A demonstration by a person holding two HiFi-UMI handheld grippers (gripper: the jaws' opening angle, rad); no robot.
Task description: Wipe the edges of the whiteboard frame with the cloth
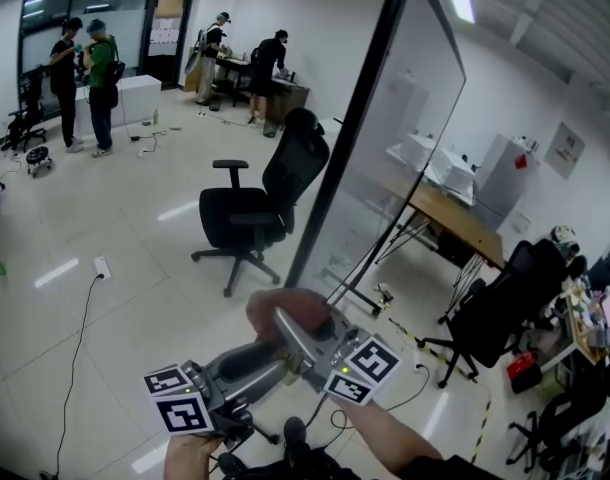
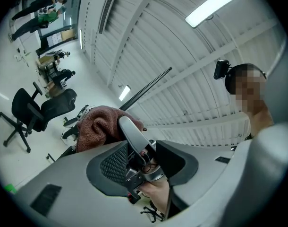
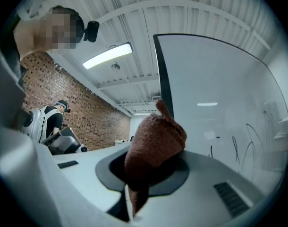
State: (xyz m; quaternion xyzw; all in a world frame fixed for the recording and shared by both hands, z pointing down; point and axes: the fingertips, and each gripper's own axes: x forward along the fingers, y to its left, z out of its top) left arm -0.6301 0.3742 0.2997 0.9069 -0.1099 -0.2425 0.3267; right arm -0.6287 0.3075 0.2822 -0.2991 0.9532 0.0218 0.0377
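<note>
Both grippers sit low centre in the head view, marker cubes facing up. The right gripper (image 3: 131,203) has its jaws closed tight on the cloth (image 3: 156,141), a brownish-red terry rag. The rag bunches up out of the dark notch btw the jaws, w/ a little peak poking toward the top of the right gripper view. That peak overlaps the black frame edge (image 3: 162,74) of the whiteboard (image 3: 219,108); touching or just short of it, can't tell. Faint marker squiggles show at the board's right side.

The left gripper (image 1: 265,363) is lower left of the right one and points at it. Its jaws look closed together w/ nothing btw them. In the left gripper view the notch only shows the right gripper's grey finger (image 2: 131,132), some linkage and a bit of hand beyond, w/ the rag up and to the left.

In the head view the frame edge runs as a long dark diagonal from top centre down to mid-frame. The cloth sits right below its lower end, near it (rag mostly hidden by the grippers there).

A black office chair (image 1: 255,208) stands left of the board on the glossy floor. Several ppl (image 1: 100,68) stand by desks at upper left, well apart from all this. A cable trails across the floor at lower left.
</note>
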